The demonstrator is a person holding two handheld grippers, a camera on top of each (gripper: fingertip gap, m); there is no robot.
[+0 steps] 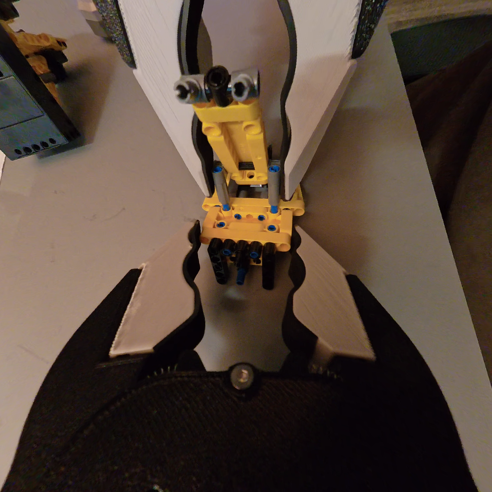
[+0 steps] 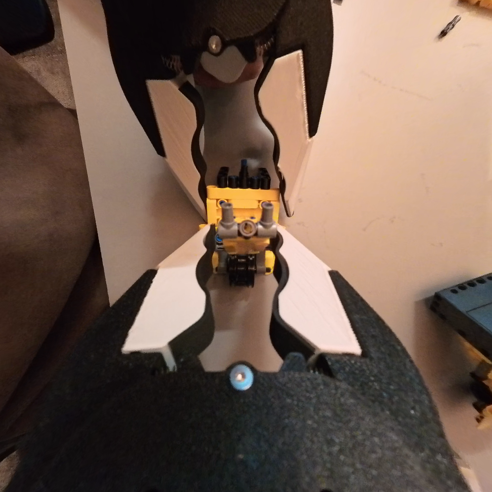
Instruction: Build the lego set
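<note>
A yellow brick assembly [image 1: 239, 133] with grey connectors, blue pins and black beams is held over the white table [image 1: 106, 239]. My left gripper [image 1: 246, 234] is shut on its near end, on the yellow frame with the black beams hanging below. My right gripper [image 1: 250, 194] reaches in from the opposite side and is shut on the assembly's middle. In the right wrist view, my right gripper [image 2: 245, 239] clamps the assembly [image 2: 243, 210] below the two grey connectors. There the left gripper [image 2: 246, 210] grips the far yellow frame.
A dark blue-grey box with a row of holes [image 1: 26, 119] stands on the table, also in the right wrist view [image 2: 466, 306]. Another yellow and black brick model [image 1: 40, 53] is beside it. A small dark piece [image 2: 450, 26] lies farther off. The table edge [image 1: 426, 159] runs close by. Both grippers' tips are close together, under 4 cm apart. My left tips are roughly 20 cm from the small dark piece [image 2: 450, 26].
</note>
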